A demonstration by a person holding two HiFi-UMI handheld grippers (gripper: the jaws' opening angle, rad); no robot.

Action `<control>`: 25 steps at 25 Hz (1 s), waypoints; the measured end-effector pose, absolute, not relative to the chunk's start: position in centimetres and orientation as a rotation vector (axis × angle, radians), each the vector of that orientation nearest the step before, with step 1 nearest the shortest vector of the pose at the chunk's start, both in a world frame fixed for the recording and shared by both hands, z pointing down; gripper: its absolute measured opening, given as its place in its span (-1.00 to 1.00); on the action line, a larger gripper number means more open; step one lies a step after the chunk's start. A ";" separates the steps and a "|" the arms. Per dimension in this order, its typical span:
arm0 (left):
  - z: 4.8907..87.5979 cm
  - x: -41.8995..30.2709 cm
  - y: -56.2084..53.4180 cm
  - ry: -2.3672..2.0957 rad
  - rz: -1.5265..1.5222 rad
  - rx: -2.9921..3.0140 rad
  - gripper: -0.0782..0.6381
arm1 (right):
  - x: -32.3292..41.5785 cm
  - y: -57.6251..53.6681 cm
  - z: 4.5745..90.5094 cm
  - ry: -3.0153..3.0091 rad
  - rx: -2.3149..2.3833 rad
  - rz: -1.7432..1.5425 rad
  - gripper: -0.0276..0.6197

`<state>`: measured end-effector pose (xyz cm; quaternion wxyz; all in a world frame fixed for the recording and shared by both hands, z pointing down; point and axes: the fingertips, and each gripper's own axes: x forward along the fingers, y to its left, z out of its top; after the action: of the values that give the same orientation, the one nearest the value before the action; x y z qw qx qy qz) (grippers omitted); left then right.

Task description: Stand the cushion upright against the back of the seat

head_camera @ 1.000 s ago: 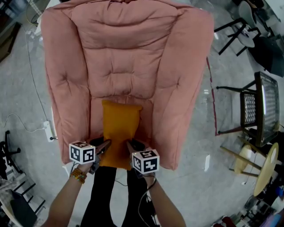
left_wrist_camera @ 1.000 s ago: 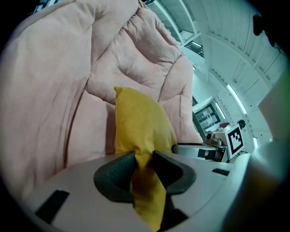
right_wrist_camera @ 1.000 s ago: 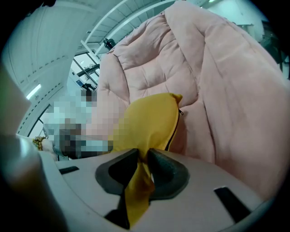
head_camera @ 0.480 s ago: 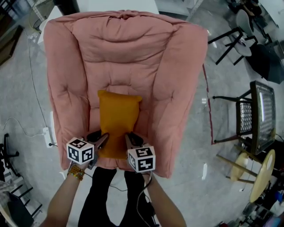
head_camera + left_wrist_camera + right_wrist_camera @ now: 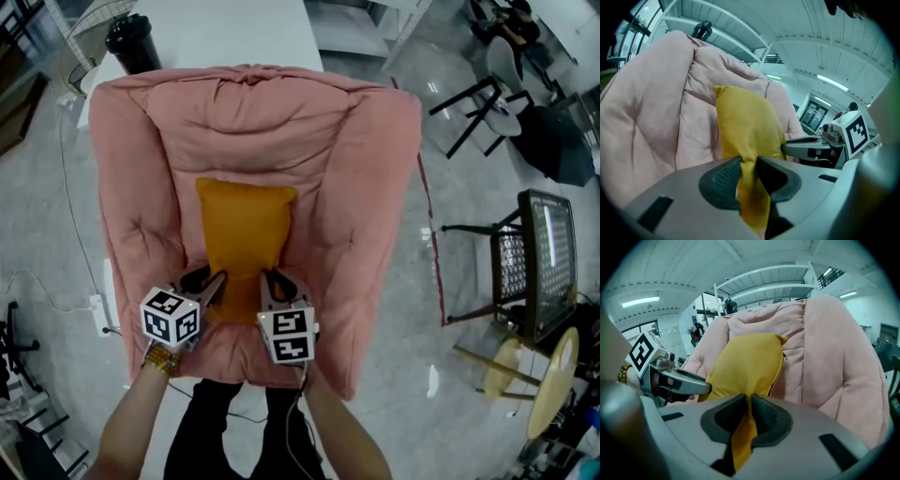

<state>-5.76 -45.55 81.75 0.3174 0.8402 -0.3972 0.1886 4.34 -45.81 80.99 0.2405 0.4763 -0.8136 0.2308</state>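
A mustard-yellow cushion (image 5: 242, 234) lies on the seat of a big pink padded armchair (image 5: 361, 178), its far edge close to the backrest. My left gripper (image 5: 215, 282) is shut on the cushion's near left corner, and my right gripper (image 5: 271, 281) is shut on the near right corner. In the left gripper view the yellow fabric (image 5: 747, 124) is pinched between the pads at the left gripper (image 5: 749, 162). The right gripper view shows the cushion (image 5: 747, 359) rising from the right gripper (image 5: 749, 400) toward the backrest. Both pairs of jaws have just been closing on the fabric.
Behind the armchair stands a white table (image 5: 234, 28) with a black lidded cup (image 5: 131, 42). A black mesh chair (image 5: 539, 253) and a round wooden table (image 5: 553, 375) are at the right. A power strip (image 5: 98, 286) and cable lie on the floor at the left.
Both grippers have moved away from me toward the backrest, carrying the cushion's near edge. The cushion has slid further back on the seat.
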 end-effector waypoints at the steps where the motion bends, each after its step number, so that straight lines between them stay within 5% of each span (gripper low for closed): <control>1: 81.6 -5.7 -46.3 -1.055 0.505 2.225 -0.45 | 4.4 -46.5 80.9 -2.226 1.316 0.621 -0.74; 25: 85.6 -6.2 -50.6 -1.085 0.536 2.173 -0.40 | 3.8 -51.3 84.6 -2.146 1.277 0.589 -0.71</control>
<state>-6.21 -50.57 85.58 0.3215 0.8273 -0.4130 0.2042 3.85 -51.26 84.62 0.2840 0.4773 -0.8019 0.2201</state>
